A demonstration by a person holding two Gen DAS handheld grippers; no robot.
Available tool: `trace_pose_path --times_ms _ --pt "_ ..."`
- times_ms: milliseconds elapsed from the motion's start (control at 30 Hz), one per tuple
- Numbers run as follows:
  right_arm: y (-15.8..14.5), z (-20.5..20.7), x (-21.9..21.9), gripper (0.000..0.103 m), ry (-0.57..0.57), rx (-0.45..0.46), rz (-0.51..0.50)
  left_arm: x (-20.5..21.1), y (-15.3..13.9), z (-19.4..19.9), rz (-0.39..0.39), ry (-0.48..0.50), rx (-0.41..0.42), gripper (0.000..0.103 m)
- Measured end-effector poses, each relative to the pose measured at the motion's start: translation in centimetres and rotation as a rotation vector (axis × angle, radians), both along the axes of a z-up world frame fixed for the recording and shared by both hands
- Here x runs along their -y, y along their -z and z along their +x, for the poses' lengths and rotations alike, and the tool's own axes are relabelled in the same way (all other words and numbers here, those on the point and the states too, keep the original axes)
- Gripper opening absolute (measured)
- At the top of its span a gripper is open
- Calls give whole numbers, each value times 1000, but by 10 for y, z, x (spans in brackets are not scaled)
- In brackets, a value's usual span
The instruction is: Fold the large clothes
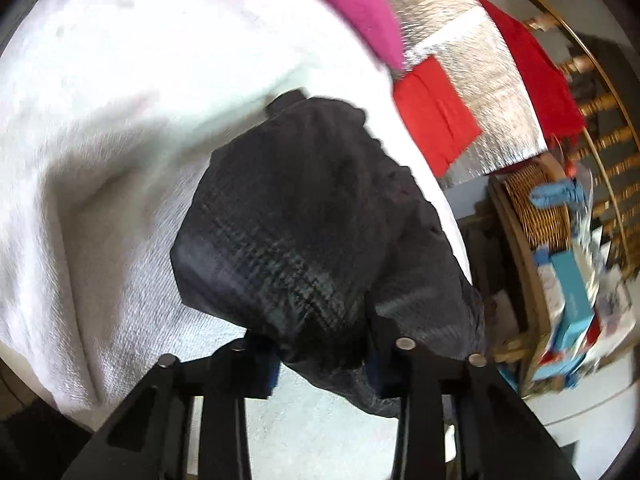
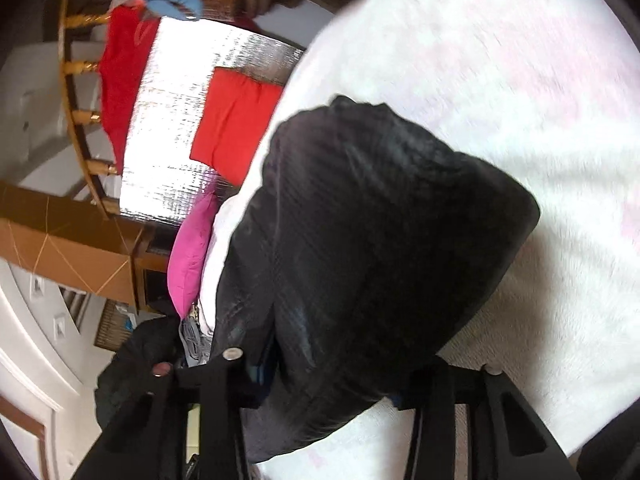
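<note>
Black garment (image 1: pixel 304 216) of faintly glossy checked cloth, fluffy white blanket (image 1: pixel 100 120), crinkled silver foil sheet (image 2: pixel 180 80).

Left gripper (image 1: pixel 322 364): black angular linkage arms, round silver pins at the joints, blue finger pads. Right gripper (image 2: pixel 332 380): same black frame, silver pins, blue pad edges.

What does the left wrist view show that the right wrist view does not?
Only the left wrist view shows the stack of blue boxes beside the wicker basket.

Only the right wrist view shows the brown panel with thin diagonal lines and the white wall panelling.

Both show the black garment bunched between the jaws of a hand-held gripper, left and right, above a white fuzzy blanket, plus a folded red cloth on a silver mat and a pink cushion.
</note>
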State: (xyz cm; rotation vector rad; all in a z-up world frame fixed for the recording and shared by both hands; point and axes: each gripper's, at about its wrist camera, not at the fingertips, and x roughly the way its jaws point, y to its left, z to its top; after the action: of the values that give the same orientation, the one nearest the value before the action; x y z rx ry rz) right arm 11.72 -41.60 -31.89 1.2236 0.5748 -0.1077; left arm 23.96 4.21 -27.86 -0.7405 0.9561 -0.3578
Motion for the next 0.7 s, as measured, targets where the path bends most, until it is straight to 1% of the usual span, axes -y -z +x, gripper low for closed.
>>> trace_pose_path --times_ms 67,133,167,200,233,300,333,367,400,467,500,533,600,633,667,700 --pt "-6 3 -4 41 -6 -18 -72 2 -2 -4 30 9 15 33" --pt "-5 7 -7 41 -13 -65 -123 6 6 -5 87 24 -20 34" --pt "0 11 -7 41 -25 -104 -128 8 10 -4 106 33 -42 34" --pt "4 16 -6 41 -32 -123 -116 7 13 -3 108 38 -57 35" --pt "8 16 -3 41 -38 -123 -91 5 12 -1 102 40 -60 35" --pt "6 16 -1 41 -58 -116 -75 4 10 2 94 51 -67 39" --pt "5 16 0 42 -67 -116 -67 1 10 4 86 56 -82 45" --pt "3 13 1 46 -82 -122 -53 -3 11 5 81 56 -99 57" --pt "1 10 4 56 -99 -128 -42 -8 10 4 75 58 -124 62" --pt "-9 0 10 62 -156 -125 -37 -20 5 1 83 72 -136 69" --pt "-14 -5 12 65 -182 -128 -45 -25 2 0 98 76 -135 71" --pt "-18 -9 16 65 -215 -129 -56 -33 -4 -2 119 76 -126 74" --pt "-26 -18 27 65 -271 -122 -65 -48 -19 -9 161 57 -86 74" --pt "-31 -23 35 65 -288 -116 -81 -48 -26 -15 198 45 -63 76" --pt "-38 -28 43 69 -286 -114 -112 -54 -33 -15 241 33 -40 79" --pt "-45 -32 53 79 -262 -112 -148 -59 -39 -13 270 23 -23 81"
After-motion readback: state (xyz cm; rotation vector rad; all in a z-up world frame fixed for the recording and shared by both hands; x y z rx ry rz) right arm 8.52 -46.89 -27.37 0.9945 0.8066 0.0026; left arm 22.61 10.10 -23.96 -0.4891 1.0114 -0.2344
